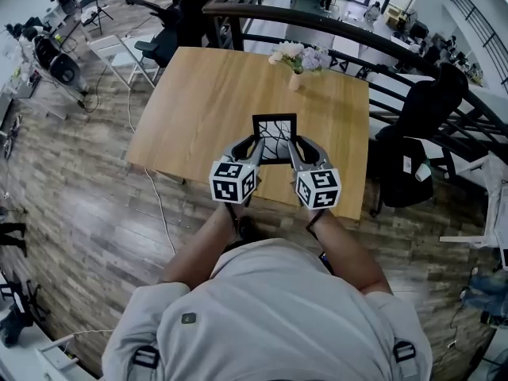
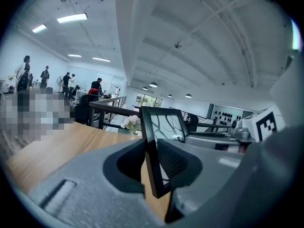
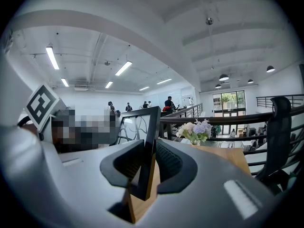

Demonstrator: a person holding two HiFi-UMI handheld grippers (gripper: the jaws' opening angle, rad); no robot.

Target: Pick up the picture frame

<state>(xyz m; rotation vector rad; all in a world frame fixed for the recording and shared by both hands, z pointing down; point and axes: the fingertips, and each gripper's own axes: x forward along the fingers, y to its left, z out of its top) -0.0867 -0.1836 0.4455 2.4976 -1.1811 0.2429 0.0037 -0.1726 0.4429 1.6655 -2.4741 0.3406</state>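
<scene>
A black picture frame (image 1: 275, 133) with a branch-pattern picture stands upright between my two grippers, over the near part of the wooden table (image 1: 190, 109). My left gripper (image 1: 256, 144) is shut on the frame's left edge, and my right gripper (image 1: 294, 144) is shut on its right edge. In the left gripper view the frame (image 2: 164, 127) sits clamped between the jaws of the left gripper (image 2: 152, 163), its lower corner hanging free above the tabletop. The right gripper view shows the same: the frame (image 3: 137, 125) is pinched in the right gripper (image 3: 148, 167).
A small vase of pale flowers (image 1: 298, 58) stands at the table's far edge. A dark railing (image 1: 381, 46) runs behind the table. A black office chair (image 1: 421, 145) is to the right, and a white chair (image 1: 119, 54) to the far left. People stand far off.
</scene>
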